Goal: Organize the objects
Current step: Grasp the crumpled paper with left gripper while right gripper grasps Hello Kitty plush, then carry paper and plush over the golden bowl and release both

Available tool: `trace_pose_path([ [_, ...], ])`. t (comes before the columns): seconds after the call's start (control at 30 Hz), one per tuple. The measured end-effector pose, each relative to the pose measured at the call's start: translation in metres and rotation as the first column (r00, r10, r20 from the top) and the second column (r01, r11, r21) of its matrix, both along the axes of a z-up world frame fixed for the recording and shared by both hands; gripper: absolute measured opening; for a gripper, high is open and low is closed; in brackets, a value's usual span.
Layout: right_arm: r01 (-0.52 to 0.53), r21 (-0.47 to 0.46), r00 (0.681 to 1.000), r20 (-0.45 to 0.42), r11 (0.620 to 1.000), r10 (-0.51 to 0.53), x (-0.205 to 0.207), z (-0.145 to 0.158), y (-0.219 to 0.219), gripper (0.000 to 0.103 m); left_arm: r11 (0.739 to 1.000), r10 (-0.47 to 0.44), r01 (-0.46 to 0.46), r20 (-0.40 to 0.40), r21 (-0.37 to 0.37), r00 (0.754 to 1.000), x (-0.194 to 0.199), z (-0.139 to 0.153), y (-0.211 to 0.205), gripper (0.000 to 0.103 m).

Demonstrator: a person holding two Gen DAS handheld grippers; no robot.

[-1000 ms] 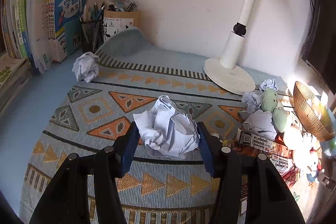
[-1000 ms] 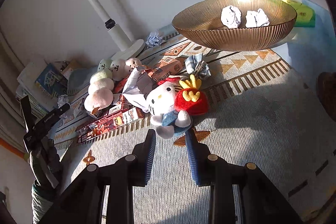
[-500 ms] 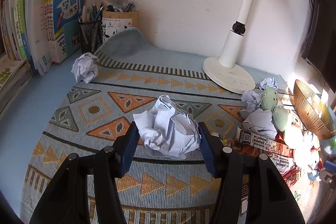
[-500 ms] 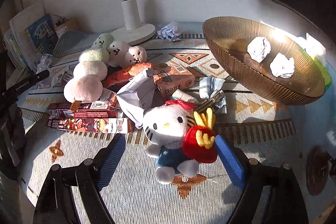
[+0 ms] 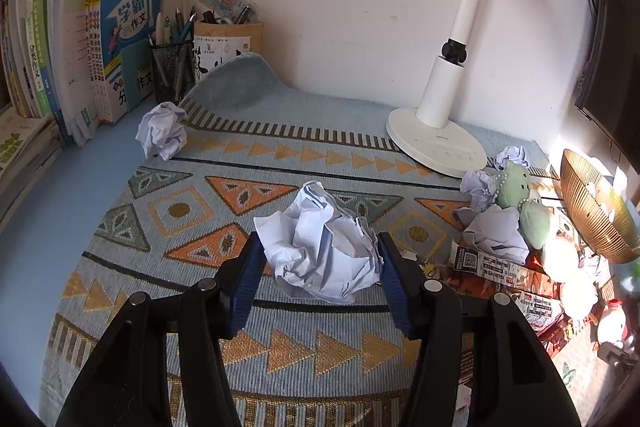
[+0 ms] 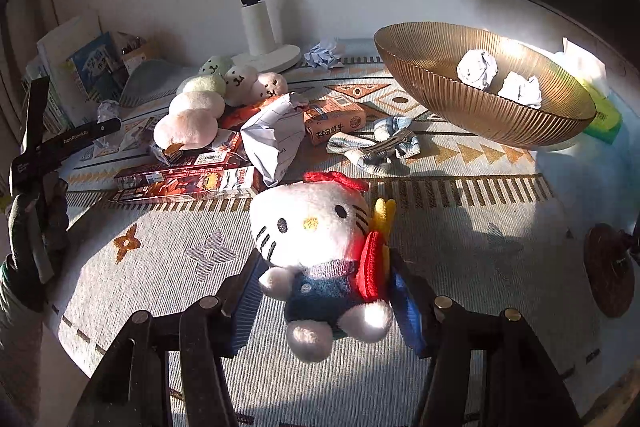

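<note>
A crumpled white paper ball (image 5: 320,251) sits between the blue pads of my left gripper (image 5: 320,241), which is shut on it just above the patterned mat (image 5: 180,211). A white cat plush (image 6: 308,223) with a red bow and a red pouch stands between the fingers of my right gripper (image 6: 324,267). Those jaws are closing, and the pads touch the plush on both sides. To the right stands a gold ribbed bowl (image 6: 480,115) holding two paper balls (image 6: 478,69).
Another paper ball (image 5: 162,129) lies near the books (image 5: 120,39) and pen cups at the back left. A white lamp base (image 5: 436,143) stands at the back. Round plush toys (image 6: 196,107), boxes (image 6: 188,183), folded paper and a cloth crowd the middle. A gloved hand (image 6: 32,239) appears at the left.
My right gripper rolled level, opened wide, moved forward over the cat plush and has closed in on it. My left gripper kept still with the paper ball.
</note>
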State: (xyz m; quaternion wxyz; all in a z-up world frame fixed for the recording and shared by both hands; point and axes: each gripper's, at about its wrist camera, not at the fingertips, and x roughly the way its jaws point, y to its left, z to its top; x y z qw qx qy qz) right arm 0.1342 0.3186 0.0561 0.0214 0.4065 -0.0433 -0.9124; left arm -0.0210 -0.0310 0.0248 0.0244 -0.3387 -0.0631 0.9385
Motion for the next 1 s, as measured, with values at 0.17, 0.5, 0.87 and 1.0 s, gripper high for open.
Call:
trace_pose_path([
  [0.17,0.036,0.033,0.997,-0.070,0.999,-0.034,0.015,0.030,0.009,0.057,0.997,-0.045,0.045,0.011,-0.057,0.999,0.004,0.006,0.016,0.052],
  [0.5,0.415,0.090,0.893,-0.233,0.906,-0.385,-0.024,0.099,0.063,0.057,0.924,-0.373,0.378,-0.081,0.058,0.924,0.011,0.118,0.133,0.051],
  [0.87,0.602,0.059,0.783,-0.241,0.797,-0.574,-0.073,0.118,0.138,0.058,0.796,-0.593,0.591,-0.030,0.132,0.805,-0.042,0.132,0.317,0.051],
  [1.0,0.606,0.076,0.782,-0.238,0.792,-0.575,-0.085,0.112,0.144,0.072,0.783,-0.615,0.615,-0.027,0.095,0.788,-0.044,0.120,0.347,0.054],
])
